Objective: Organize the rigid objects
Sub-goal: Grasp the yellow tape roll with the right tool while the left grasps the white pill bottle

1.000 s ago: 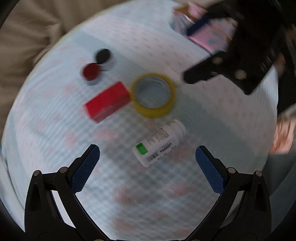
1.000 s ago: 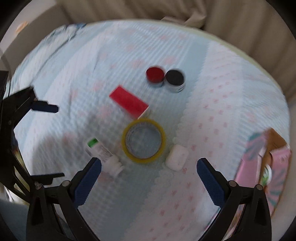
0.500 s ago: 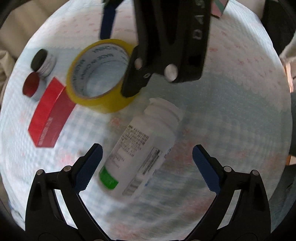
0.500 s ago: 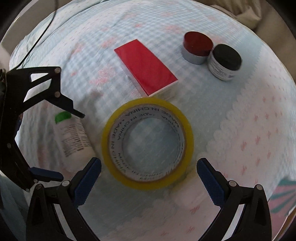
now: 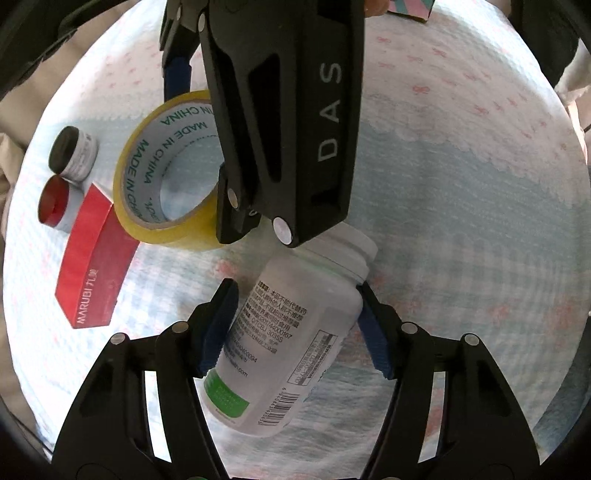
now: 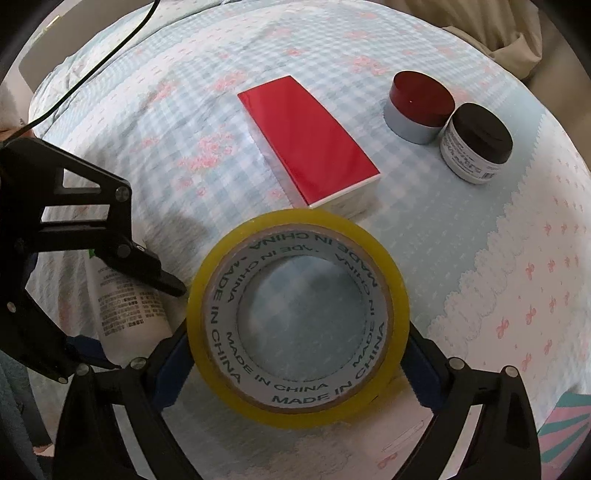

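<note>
On bed (image 6: 480, 229): both grippers dropped low since second ago. Left gripper (image 5: 295, 325) closing, clenched on pill bottle (image 5: 291, 339); right gripper (image 6: 295, 365) closing around tape roll (image 6: 295, 317), contact unclear. Lifts next, likely.

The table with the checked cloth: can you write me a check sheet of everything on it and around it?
Surface: blue and pink checked cloth, covering the table.
Job's things: white plastic pill bottle lying on its side; yellow tape roll lying flat; red rectangular box; red-lidded jar touching black-lidded jar.
Clutter: pink and teal patterned box at the cloth's edge.
Grippers: left gripper closing, bottle between its blue pads; right gripper closing, tape roll between its blue pads.
Cables: one black cable across the far corner.
Surroundings: beige fabric beyond the table.
</note>
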Available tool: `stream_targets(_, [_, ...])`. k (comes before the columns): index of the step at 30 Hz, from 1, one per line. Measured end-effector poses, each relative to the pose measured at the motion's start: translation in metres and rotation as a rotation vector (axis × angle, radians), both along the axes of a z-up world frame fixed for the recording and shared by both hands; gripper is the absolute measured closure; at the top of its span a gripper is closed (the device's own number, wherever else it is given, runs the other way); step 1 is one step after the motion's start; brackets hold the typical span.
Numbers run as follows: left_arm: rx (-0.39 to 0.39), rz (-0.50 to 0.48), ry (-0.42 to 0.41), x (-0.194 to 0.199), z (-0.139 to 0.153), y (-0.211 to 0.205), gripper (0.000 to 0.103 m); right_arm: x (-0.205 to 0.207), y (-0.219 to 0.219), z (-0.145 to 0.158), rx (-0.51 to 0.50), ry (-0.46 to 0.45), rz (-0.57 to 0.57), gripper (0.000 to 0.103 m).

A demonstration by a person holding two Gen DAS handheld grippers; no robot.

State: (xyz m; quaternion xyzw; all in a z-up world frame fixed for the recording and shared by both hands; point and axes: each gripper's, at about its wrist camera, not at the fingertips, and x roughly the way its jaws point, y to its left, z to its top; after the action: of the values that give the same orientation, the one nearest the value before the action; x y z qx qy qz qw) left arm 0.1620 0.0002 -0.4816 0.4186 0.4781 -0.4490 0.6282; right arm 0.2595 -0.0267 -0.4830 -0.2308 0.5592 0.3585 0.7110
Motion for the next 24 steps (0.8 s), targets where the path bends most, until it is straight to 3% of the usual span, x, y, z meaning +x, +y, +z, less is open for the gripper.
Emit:
stream_targets(12, [-0.034, 0.093, 0.019, 0.008, 0.028, 0.026, 0.048, 0.002, -0.003, 0.018, -0.002, -0.016, -0.049, 0.006])
stream_targets(24, [-0.054, 0.252, 0.028, 0.013, 0.071, 0.063, 0.053, 0.001, -0.017, 0.064, 0.023, -0.056, -0.158, 0.007])
